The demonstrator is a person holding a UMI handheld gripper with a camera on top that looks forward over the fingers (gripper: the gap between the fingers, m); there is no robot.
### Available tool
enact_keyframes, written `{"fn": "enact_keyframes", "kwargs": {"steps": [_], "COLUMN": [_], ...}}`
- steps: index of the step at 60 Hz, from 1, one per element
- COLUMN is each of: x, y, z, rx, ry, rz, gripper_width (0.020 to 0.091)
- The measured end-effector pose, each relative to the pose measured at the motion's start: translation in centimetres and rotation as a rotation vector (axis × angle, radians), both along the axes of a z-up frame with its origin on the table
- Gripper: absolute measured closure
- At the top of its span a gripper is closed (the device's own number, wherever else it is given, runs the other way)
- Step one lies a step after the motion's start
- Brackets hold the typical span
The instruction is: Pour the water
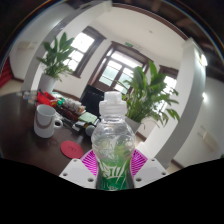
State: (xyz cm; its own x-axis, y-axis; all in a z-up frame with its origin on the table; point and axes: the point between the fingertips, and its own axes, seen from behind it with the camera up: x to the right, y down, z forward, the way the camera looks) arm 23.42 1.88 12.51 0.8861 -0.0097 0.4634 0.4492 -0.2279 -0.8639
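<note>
A dark table [25,135] carries the lot — a white mug [46,120] and a red coaster [72,149] lying flat nearby. Further back sits assorted clutter, too small to tell.

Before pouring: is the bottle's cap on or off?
On: the white cap sits atop the upright bottle, held between the jaws.

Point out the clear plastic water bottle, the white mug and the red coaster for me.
Clear plastic water bottle [114,140]: gripper view, on its clear body.
White mug [45,120]: gripper view, on its side wall.
Red coaster [71,149]: gripper view, on its flat top.
</note>
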Motion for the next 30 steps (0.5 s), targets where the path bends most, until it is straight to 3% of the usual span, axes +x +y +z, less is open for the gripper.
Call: {"fn": "enact_keyframes", "kwargs": {"steps": [18,30], "x": [-6.8,-10.9], "y": [8.8,11.7], "z": [4.0,3.8], "rx": [0.004,0.008], "ry": [-0.921,-1.348], "rz": [0.123,0.203], "gripper_width": [0.0737,0.0736]}}
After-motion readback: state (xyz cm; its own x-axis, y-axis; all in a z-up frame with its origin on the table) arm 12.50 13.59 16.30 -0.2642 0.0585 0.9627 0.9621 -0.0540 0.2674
